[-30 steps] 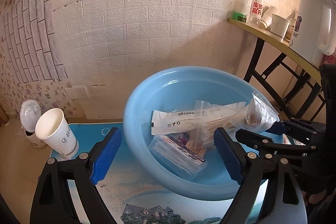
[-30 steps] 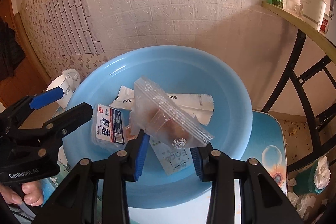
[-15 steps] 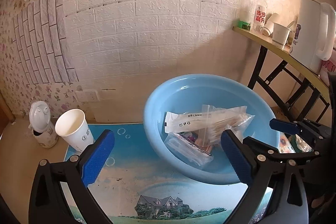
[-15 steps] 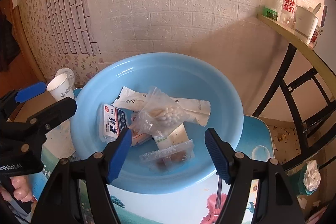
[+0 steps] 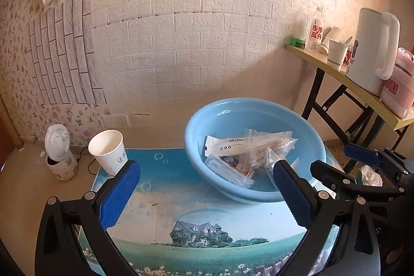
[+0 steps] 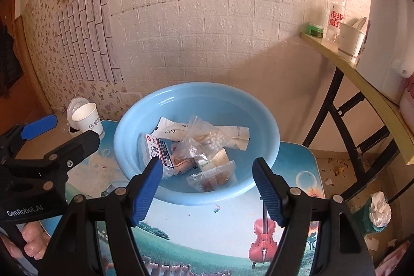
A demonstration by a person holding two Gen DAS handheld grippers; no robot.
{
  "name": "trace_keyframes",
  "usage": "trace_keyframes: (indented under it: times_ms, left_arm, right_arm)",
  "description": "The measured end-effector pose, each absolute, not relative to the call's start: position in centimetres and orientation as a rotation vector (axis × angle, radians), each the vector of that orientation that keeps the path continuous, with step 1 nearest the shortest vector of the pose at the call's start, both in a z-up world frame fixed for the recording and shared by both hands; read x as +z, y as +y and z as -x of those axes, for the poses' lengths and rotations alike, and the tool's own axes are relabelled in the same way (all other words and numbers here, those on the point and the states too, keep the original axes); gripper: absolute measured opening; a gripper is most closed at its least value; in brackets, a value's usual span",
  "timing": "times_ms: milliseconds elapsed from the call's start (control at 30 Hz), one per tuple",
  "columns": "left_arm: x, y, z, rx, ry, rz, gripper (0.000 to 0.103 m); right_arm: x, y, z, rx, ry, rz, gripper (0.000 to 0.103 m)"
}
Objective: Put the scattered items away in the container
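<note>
A light blue basin [image 5: 245,101] [image 6: 196,86] stands on the picture table mat. Inside lie a long white packet [image 5: 227,144] [image 6: 168,131], a clear bag of cotton swabs [image 5: 269,146] [image 6: 207,141], a labelled packet [image 6: 157,149] and a small clear packet with brown contents [image 6: 214,175]. My left gripper [image 5: 204,167] is open wide and empty, held back from the basin's near rim. The right gripper [image 6: 207,163] is also open and empty, in front of the basin. Each gripper shows at the edge of the other's view.
A white paper cup [image 5: 108,151] and a white lidded pot [image 5: 58,154] stand left of the basin. On the right, a side table [image 5: 336,74] carries a kettle [image 5: 372,53], a bottle and cups. A bin with tissue [image 6: 379,208] sits on the floor.
The right gripper has let go of the clear bag, which now lies in the basin, and its jaws have widened. Both grippers have drawn back and up from the basin.
</note>
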State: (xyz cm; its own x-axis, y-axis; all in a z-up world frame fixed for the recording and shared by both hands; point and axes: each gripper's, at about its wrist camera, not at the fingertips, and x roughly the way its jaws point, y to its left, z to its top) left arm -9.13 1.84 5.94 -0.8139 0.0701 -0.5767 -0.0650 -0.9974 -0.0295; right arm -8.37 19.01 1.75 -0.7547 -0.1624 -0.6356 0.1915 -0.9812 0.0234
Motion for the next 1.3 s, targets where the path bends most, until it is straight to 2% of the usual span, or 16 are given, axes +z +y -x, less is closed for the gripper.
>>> trace_keyframes:
  times_ms: [367,533,600,667,833,967,1100,1300]
  left_arm:
    - [5.6,1.4,5.6,2.928,0.011,0.98,0.103]
    - [6.0,1.8,4.2,2.919,0.012,0.977,0.103]
    - [6.1,1.8,3.6,2.915,-0.001,0.971,0.103]
    - [6.1,1.8,3.2,2.912,-0.005,0.97,0.103]
    - [6.2,2.2,2.6,2.913,0.01,0.981,0.103]
    - [6.8,2.0,1.8,2.933,0.016,0.932,0.103]
    - [7.0,2.0,1.3,2.957,0.046,0.916,0.103]
    - [7.2,1.5,1.0,2.922,-0.006,0.944,0.103]
  right_arm:
    - [1.8,18.1,4.2,-2.796,0.109,-0.992,0.073]
    - [2.4,18.9,2.6,-2.836,0.039,-0.956,0.074]
    - [2.3,19.2,2.2,-2.855,0.017,-0.981,0.086]
    - [2.3,19.8,1.6,-2.867,-0.001,-0.972,0.091]
    - [1.9,20.4,0.8,-2.858,-0.017,-0.989,0.093]
    - [2.0,20.8,0.3,-2.869,-0.005,-0.97,0.103]
    - [2.1,20.9,-0.3,-2.871,-0.013,-0.937,0.103]
    - [2.0,20.6,-0.7,-2.857,-0.002,-0.953,0.103]
